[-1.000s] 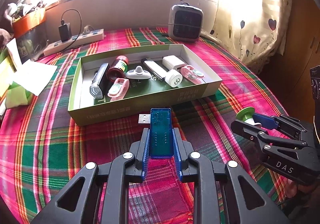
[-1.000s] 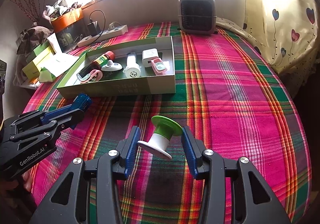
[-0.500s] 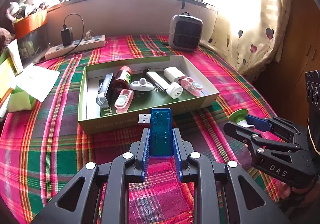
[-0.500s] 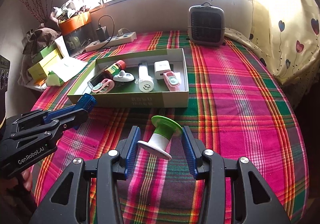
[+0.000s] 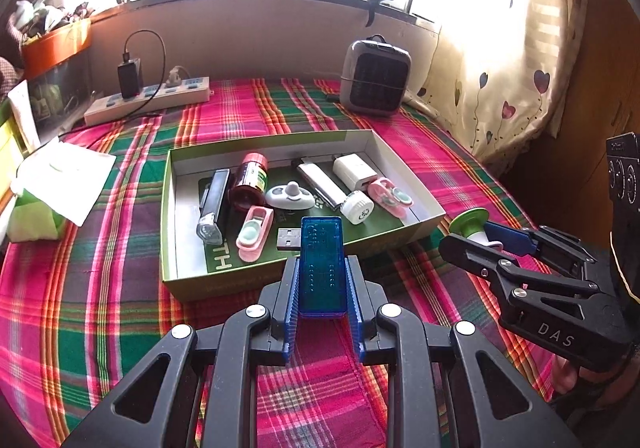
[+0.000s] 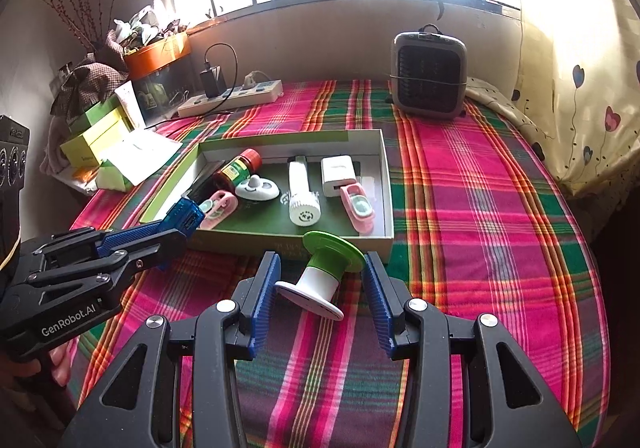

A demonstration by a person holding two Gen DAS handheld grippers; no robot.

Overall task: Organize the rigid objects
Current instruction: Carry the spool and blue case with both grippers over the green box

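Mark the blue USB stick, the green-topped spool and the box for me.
blue USB stick (image 5: 322, 268), left wrist view, middle of its translucent body.
green-topped spool (image 6: 322, 276), right wrist view, white stem.
box (image 5: 224, 286), left wrist view, near green wall.

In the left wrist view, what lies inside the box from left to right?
Black flashlight → red-capped bottle → white knobbed piece → white lighter → white charger → pink case, all in the green box.

A box (image 5: 224, 284) is set on the bed (image 5: 100, 308), with a bottle (image 5: 250, 184), a charger (image 5: 354, 168) and a lighter (image 5: 320, 184) laid inside it. Behind it, a power strip (image 5: 148, 100) is placed to the left and a heater (image 5: 376, 76) to the right.
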